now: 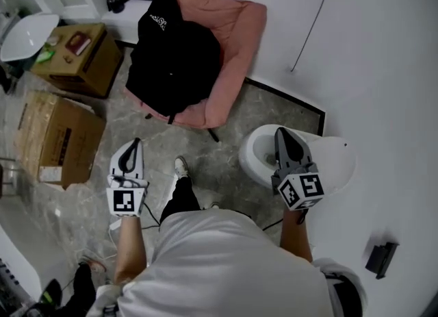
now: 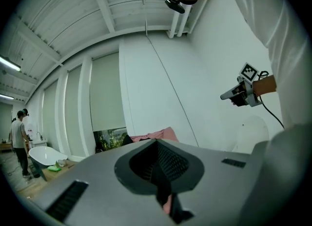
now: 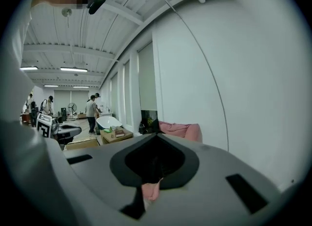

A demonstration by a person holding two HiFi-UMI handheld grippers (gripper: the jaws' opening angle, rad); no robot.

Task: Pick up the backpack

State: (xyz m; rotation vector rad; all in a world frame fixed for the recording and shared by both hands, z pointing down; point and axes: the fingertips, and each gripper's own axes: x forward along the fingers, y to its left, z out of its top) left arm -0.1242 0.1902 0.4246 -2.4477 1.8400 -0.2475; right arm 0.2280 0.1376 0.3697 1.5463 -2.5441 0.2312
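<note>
Writing first: the backpack (image 1: 174, 59) carries a small white print near its top, too small to read. The larger cardboard box (image 1: 58, 137) bears a pale label low on its side, which is also unreadable. The cubes on both grippers show only black-and-white square markers. The backpack is black and lies slumped in the seat of the pink chair (image 1: 236, 28), with its lower edge hanging over the seat's front. The jaws of the left gripper (image 1: 136, 144) are closed tip to tip with nothing between them; it is held in the air in front of the chair, well apart from the backpack. The jaws of the right gripper (image 1: 280, 132) are likewise together and empty; it is to the chair's right, over a white fixture that appears to be a toilet (image 1: 256, 155). The floor (image 1: 137, 124) in front of the chair is grey and marbled. The white wall (image 1: 369, 55) to the chair's right has a thin dark cable running up it. Left of the chair stands a smaller cardboard box (image 1: 85, 62) with a red item on top, and beyond that a white bathtub (image 1: 27, 35). The larger box sits left of the chair and nearer the person. The gripper views show a long white hall around the chair, with a ribbed ceiling, strip lights and tall pale window panels. People (image 3: 91, 113) stand well off to the chair's left.
</note>
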